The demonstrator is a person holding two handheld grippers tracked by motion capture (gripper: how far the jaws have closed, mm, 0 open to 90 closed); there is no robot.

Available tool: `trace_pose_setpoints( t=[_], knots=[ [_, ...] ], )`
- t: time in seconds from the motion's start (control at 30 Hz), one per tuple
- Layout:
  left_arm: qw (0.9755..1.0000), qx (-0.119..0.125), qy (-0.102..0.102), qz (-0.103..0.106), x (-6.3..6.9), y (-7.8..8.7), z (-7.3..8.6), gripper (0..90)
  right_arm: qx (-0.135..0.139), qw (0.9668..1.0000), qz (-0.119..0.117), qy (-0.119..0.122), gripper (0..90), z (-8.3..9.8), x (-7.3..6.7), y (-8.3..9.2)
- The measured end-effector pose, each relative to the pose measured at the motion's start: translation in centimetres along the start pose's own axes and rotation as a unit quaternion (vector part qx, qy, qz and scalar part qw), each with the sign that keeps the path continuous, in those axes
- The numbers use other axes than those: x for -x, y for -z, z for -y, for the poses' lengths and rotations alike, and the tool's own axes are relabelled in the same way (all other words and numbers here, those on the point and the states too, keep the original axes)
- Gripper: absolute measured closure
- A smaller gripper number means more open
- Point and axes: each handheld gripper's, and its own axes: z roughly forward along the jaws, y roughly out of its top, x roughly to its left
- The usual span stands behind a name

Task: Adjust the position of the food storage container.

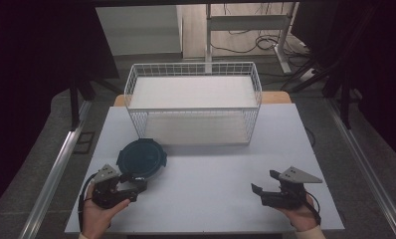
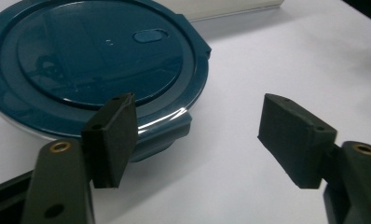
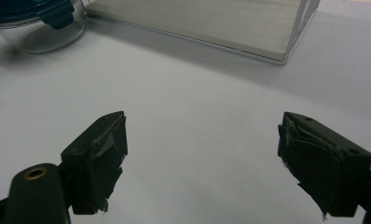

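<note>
A round clear container with a dark blue clip-on lid (image 1: 141, 158) (image 2: 95, 60) (image 3: 34, 18) sits on the white table, left of centre. My left gripper (image 1: 136, 183) (image 2: 197, 135) hovers just in front of it, open, with one jaw near the lid's front clip and nothing between the jaws. My right gripper (image 1: 264, 182) (image 3: 202, 158) is held at the table's front right, open and empty, over bare table. A white wire basket (image 1: 193, 102) (image 3: 295, 28) with a pale board in its bottom stands at the back of the table.
The white table (image 1: 211, 169) ends close in front of both hands. Metal rails run along the floor on either side. A desk frame and cables (image 1: 265, 42) lie on the floor beyond the basket.
</note>
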Motion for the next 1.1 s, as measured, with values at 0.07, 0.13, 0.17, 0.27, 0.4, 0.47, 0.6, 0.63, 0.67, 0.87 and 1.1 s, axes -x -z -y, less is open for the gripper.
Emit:
trace_pose_setpoints(
  t=[0.07, 0.13, 0.17, 0.27, 0.4, 0.47, 0.6, 0.63, 0.67, 0.87, 1.1],
  knots=[
    [1.0000, 0.000, 0.000, -0.001, 0.0, 0.0, 0.0, 26.7, 0.000, 1.0000, 0.002, -0.002, 16.1, 0.0, 0.0, 0.0],
    [1.0000, -0.001, -0.002, -0.001, 0.1, 0.1, 0.1, 26.7, -0.003, 1.0000, 0.002, -0.006, 16.8, 0.0, -0.1, 0.1],
    [1.0000, -0.002, -0.005, -0.001, 0.1, 0.1, 0.1, 26.7, -0.004, 1.0000, 0.001, -0.007, 17.1, -0.1, -0.1, 0.1],
    [0.9999, 0.001, -0.011, -0.001, 0.2, 0.3, 0.1, 26.8, -0.014, 0.9999, -0.001, -0.004, 17.8, -0.1, -0.4, -0.1],
    [0.9999, 0.005, -0.015, -0.003, 0.2, 0.5, 0.0, 26.7, -0.021, 0.9997, -0.014, -0.003, 18.1, 0.0, -0.4, -0.4],
    [0.9998, 0.007, -0.016, -0.004, 0.3, 0.5, -0.1, 26.7, -0.021, 0.9996, -0.015, -0.007, 18.4, 0.0, -0.2, -0.4],
    [0.9999, 0.009, -0.014, -0.003, 0.3, 0.5, -0.5, 26.7, -0.019, 0.9996, -0.020, -0.009, 19.2, 0.0, 0.2, -0.4],
    [0.9998, 0.012, -0.012, -0.004, 0.3, 0.6, -0.5, 26.7, -0.018, 0.9996, -0.021, -0.009, 19.3, 0.0, 0.3, -0.4],
    [0.9999, 0.013, -0.011, -0.004, 0.3, 0.6, -0.6, 26.7, -0.019, 0.9996, -0.021, -0.009, 19.4, 0.0, 0.5, -0.5],
    [0.9997, 0.014, -0.010, -0.014, 0.5, 1.0, -0.8, 26.8, -0.015, 0.9992, -0.029, -0.023, 20.1, -0.1, 1.1, -0.8],
    [0.9996, 0.012, -0.022, -0.013, 0.6, 1.4, -1.3, 27.2, -0.022, 0.9992, -0.029, -0.019, 21.0, 0.0, 0.9, -0.8]
  ],
)
